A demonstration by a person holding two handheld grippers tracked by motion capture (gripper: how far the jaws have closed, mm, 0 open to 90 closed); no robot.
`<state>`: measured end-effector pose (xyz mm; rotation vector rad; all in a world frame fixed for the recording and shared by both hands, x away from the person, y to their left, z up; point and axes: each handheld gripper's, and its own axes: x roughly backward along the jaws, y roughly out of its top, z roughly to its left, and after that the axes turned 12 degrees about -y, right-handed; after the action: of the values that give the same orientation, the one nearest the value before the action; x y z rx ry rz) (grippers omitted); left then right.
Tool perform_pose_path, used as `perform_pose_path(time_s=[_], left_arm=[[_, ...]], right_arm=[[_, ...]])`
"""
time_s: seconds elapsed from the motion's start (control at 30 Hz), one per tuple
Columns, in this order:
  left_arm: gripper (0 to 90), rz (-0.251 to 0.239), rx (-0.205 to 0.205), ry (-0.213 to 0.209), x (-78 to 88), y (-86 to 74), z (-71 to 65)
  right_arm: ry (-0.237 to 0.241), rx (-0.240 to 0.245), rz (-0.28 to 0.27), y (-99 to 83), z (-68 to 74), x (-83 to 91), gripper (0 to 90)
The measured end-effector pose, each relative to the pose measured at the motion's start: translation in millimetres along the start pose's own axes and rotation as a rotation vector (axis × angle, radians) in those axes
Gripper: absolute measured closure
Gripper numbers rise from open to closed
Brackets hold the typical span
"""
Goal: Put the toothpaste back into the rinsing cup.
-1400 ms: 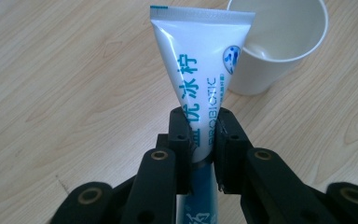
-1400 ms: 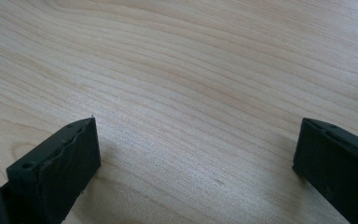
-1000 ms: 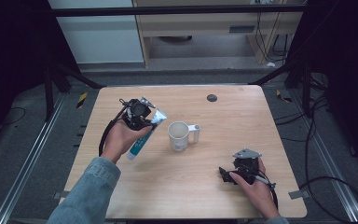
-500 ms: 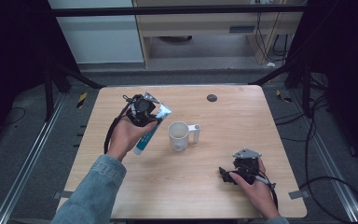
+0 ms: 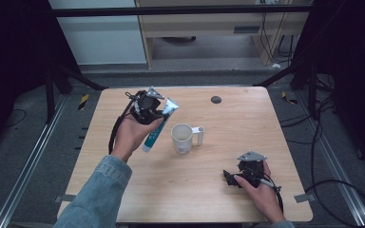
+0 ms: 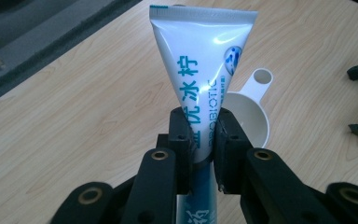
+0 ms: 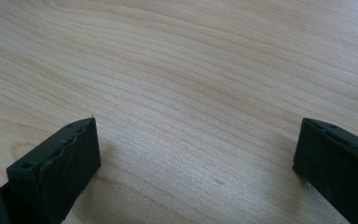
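The left gripper [image 6: 200, 135] clamps a toothpaste tube [image 6: 200, 65] in the air just left of a white cup [image 5: 182, 138] on the table [image 5: 228, 118]. The right gripper [image 5: 233, 178] rests released. Likely next: tipping the tube over the cup's mouth.

Wooden table [image 5: 185, 199], white cup [image 5: 182, 138], dark disc [image 5: 216, 99]

White toothpaste tube [image 6: 200, 70] with large turquoise Chinese characters 冰柠 running lengthwise toward 6 o'clock, smaller grey lettering "PROBIOTIC" alongside them at 3 o'clock, another partly hidden turquoise character on the tube's lower end
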<state>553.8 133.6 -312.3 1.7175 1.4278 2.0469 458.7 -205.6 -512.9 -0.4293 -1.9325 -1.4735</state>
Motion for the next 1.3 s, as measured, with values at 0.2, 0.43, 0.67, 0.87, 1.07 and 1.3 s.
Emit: perform_pose_path(time_s=[0.2, 0.43, 0.67, 0.87, 1.07, 1.3], left_arm=[[78.7, -0.029, -0.012, 0.003, 0.4, 3.9, -2.5], [78.7, -0.057, -0.016, -0.001, 1.7, 8.5, -10.0], [78.7, -0.079, -0.012, 0.010, 2.0, 12.3, -16.8], [78.6, -0.101, -0.005, 0.017, 3.4, 14.5, -27.4], [78.6, -0.132, -0.014, 0.035, 0.2, 20.1, -42.4], [78.6, -0.169, -0.012, 0.049, -0.4, 23.2, -52.8]], right_arm=[[-0.001, 0.003, -0.001, 0.0, -0.2, -0.1, 0.6], [-0.002, 0.002, 0.002, 0.0, -0.1, 0.1, 0.6], [-0.001, 0.001, 0.000, 0.0, -0.1, 0.1, 0.6], [-0.001, 0.002, 0.001, 0.0, -0.1, 0.0, 0.6], [-0.001, 0.002, 0.000, -0.1, -0.1, 0.0, 0.6], [-0.001, 0.001, 0.000, 0.0, -0.1, 0.0, 0.6]])
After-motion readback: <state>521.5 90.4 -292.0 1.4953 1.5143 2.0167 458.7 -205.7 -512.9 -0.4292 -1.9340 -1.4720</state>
